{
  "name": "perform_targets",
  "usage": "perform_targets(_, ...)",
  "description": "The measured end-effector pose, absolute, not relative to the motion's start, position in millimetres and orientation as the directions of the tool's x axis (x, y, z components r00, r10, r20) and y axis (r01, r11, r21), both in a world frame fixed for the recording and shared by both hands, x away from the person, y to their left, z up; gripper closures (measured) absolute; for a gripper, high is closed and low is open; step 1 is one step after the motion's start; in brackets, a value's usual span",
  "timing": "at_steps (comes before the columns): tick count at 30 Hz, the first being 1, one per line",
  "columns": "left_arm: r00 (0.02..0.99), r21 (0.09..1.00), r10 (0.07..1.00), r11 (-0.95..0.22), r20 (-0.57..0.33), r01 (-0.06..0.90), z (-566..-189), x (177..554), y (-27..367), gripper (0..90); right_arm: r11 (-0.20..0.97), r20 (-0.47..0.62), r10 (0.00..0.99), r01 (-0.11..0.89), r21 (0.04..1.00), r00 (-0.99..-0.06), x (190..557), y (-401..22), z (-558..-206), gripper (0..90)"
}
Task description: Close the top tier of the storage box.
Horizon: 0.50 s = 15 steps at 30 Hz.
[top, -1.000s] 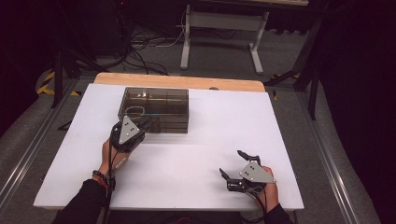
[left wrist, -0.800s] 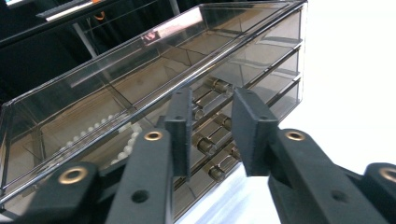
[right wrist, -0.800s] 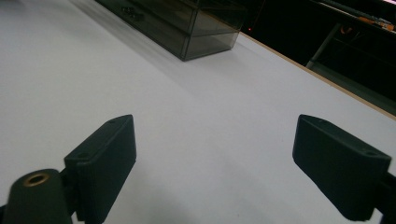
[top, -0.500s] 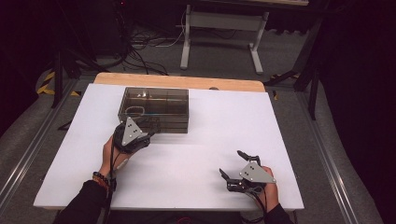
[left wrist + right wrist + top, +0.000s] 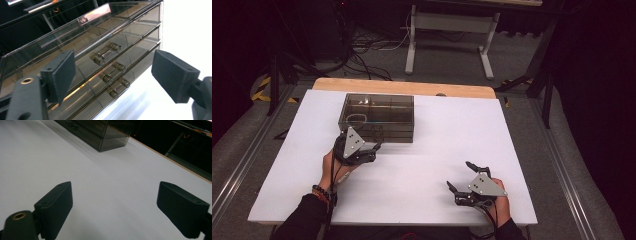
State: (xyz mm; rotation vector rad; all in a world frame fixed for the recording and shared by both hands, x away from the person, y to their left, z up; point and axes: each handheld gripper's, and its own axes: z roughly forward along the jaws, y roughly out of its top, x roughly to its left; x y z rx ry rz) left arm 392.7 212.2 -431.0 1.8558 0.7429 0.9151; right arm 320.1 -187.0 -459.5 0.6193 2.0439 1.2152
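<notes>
Jaws of left gripper and right gripper spread, drawer box beyond, bare table between.

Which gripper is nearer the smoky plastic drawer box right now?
Left. The left gripper is open just in front of the drawer box, facing its handles. The right gripper sits open near the table's front right, well away.

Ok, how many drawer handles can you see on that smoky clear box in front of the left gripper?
3, stacked on the drawer box front: top handle, middle handle, bottom handle. All sit between the open left gripper jaws; none looks hidden.
</notes>
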Motion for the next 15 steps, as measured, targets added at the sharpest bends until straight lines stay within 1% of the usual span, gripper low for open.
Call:
perform_targets(1, 0.533, 0.906, 0.796, -0.406, 0.285, 0.122, -431.4, 392.6, 211.2, 12.3, 0.453, -0.304, 0.684, 0.06, 0.89, -0.663, 320.2, -187.0, -459.5, 13.6)
perform_targets(2, 0.52, 0.905, 0.803, -0.408, 0.292, 0.122, -431.6, 392.4, 210.8, 9.5, 0.453, -0.304, 0.684, 0.06, 0.889, -0.664, 320.2, -186.9, -459.6, 13.5)
perform_targets(7, 0.54, 0.912, 0.798, -0.391, 0.267, 0.126, -431.1, 391.2, 210.5, 8.2, 0.451, -0.3, 0.684, 0.062, 0.89, -0.665, 320.2, -186.5, -459.6, 12.8)
perform_targets(9, 0.552, 0.905, 0.787, -0.405, 0.274, 0.129, -431.0, 391.1, 209.1, 6.3, 0.45, -0.298, 0.683, 0.063, 0.891, -0.666, 320.4, -186.5, -459.7, 12.8)
perform_targets(15, 0.581, 0.902, 0.763, -0.418, 0.283, 0.11, -429.3, 388.3, 204.9, 5.6, 0.449, -0.294, 0.681, 0.065, 0.891, -0.671, 320.0, -185.6, -459.6, 12.8)
